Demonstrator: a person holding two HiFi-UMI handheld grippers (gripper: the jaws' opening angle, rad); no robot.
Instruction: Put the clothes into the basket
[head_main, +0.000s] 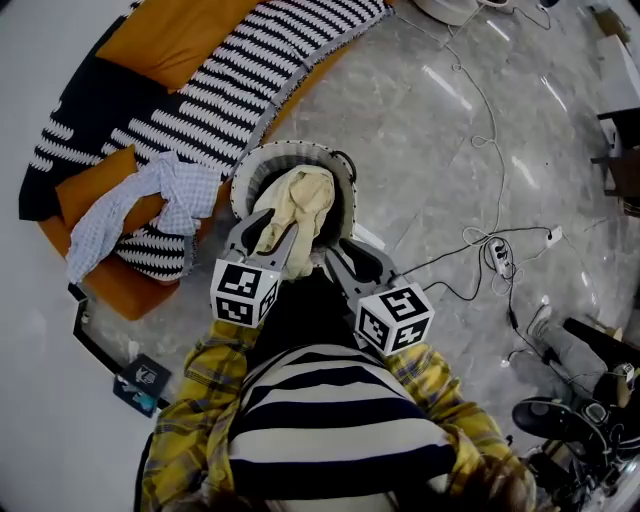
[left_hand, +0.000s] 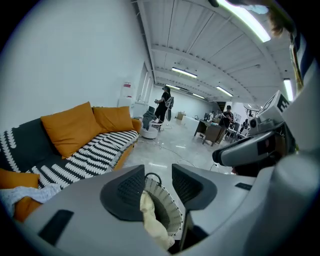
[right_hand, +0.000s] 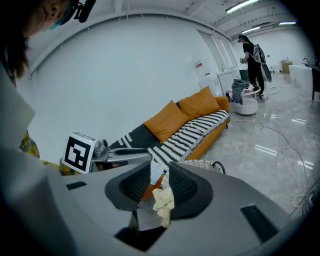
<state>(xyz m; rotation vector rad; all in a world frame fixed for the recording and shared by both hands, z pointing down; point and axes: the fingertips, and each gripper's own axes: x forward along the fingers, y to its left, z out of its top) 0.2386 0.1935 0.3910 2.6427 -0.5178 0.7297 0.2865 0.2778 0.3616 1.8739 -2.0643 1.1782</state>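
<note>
**Cream garment at the basket's mouth, both my grippers open**

My left gripper (left_hand: 158, 172) has its jaws standing apart. The tail of the cream garment (head_main: 295, 200) hangs in the gap, lying against the left-hand pad and touching nothing on the other side. My right gripper (right_hand: 160, 167) sits just beside it, over the basket's right rim. Its jaws are also parted, by a narrower gap, and a scrap of the same cream cloth shows low in that gap by the right-hand pad. I see nothing pressed between the pads.

The marker cube (head_main: 243, 291) on my left gripper and its twin (head_main: 393, 317) on the right carry bold black-and-white square patterns, with no letters.

Just past the jaws, the bulk of the garment is heaped in the mouth of the white basket (head_main: 262, 155) and spills over its near rim towards me. The basket stands on the grey floor (head_main: 440, 150), close against the front edge of the sofa (head_main: 240, 80).

A pale checked shirt (head_main: 165, 195) lies crumpled on the sofa's seat, near its front edge and left of the basket.

By my left elbow, a dark packet (head_main: 140, 378) lies on the floor; its print is too small to read.
</note>
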